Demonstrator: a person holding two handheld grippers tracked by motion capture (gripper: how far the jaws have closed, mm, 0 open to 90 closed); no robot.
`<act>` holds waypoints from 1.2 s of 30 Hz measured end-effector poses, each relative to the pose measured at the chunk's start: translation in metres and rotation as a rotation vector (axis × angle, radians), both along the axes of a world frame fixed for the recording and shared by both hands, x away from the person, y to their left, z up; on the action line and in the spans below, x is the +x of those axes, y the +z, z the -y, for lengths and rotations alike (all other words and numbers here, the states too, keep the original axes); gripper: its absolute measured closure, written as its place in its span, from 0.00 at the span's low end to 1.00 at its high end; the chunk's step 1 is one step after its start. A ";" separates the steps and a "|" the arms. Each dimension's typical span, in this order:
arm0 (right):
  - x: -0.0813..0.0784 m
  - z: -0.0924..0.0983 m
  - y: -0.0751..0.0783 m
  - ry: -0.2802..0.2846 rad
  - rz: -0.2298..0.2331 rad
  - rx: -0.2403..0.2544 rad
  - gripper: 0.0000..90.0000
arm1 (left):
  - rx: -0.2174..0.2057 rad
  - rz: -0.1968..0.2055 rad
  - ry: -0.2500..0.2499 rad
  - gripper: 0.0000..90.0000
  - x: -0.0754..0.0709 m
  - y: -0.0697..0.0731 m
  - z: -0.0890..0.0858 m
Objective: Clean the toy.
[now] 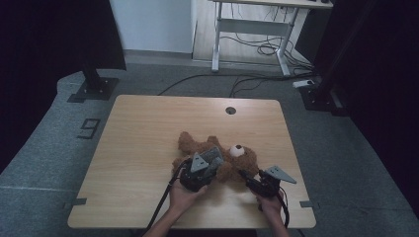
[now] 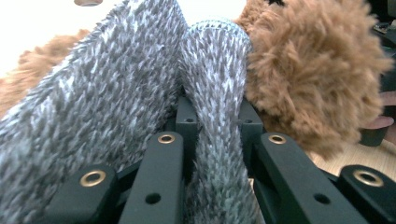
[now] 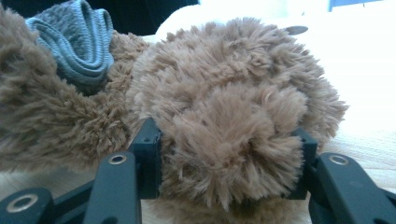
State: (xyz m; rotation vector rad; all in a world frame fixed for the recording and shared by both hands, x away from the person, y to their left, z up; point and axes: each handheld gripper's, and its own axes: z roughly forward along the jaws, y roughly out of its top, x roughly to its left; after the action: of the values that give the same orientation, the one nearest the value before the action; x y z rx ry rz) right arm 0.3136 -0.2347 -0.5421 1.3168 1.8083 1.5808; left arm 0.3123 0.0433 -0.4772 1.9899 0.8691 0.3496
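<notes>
- High view: a brown teddy bear [image 1: 225,155] is being laid out flat on the wooden table [image 1: 143,148], a bit right of the middle and toward the near edge, its pale muzzle facing up. The left gripper [image 1: 213,160] is being held right over the bear's body with a bit of grey knit fabric [image 1: 213,154] at its tip. The right gripper [image 1: 243,174] is being pressed in at the bear's near right side. Both are being carried by hands coming in from the bottom edge.
- Left gripper view: a fold of that grey knit fabric [image 2: 212,93] is being pinched tight between the two black jaws, which are being kept very narrow, pretty much closed on it. More of the knit is being draped off to the left, and the bear's brown fur [image 2: 313,74] is sitting just beside it on the right.
- Right gripper view: a fluffy lump of the teddy bear [image 3: 233,135] is being squeezed between the jaws, which are being held partway apart around it. The grey knit fabric [image 3: 77,42] is being seen bunched at the upper left, against the fur.
</notes>
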 end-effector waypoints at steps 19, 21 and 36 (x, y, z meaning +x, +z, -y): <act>-0.001 0.002 -0.001 0.013 -0.001 0.009 0.52 | 0.054 -0.041 0.269 0.85 0.008 -0.021 -0.112; -0.001 0.003 -0.001 0.011 -0.004 0.010 0.52 | 0.049 -0.069 0.280 0.85 0.009 -0.027 -0.120; -0.003 -0.004 0.003 -0.018 -0.007 -0.006 0.53 | -0.077 0.132 0.100 0.85 -0.018 0.055 -0.067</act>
State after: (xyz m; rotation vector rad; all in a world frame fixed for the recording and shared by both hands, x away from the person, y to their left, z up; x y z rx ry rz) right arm 0.3107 -0.2307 -0.5390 1.3334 1.7990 1.5625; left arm 0.2940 0.1103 -0.4227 1.8352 0.8865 0.4916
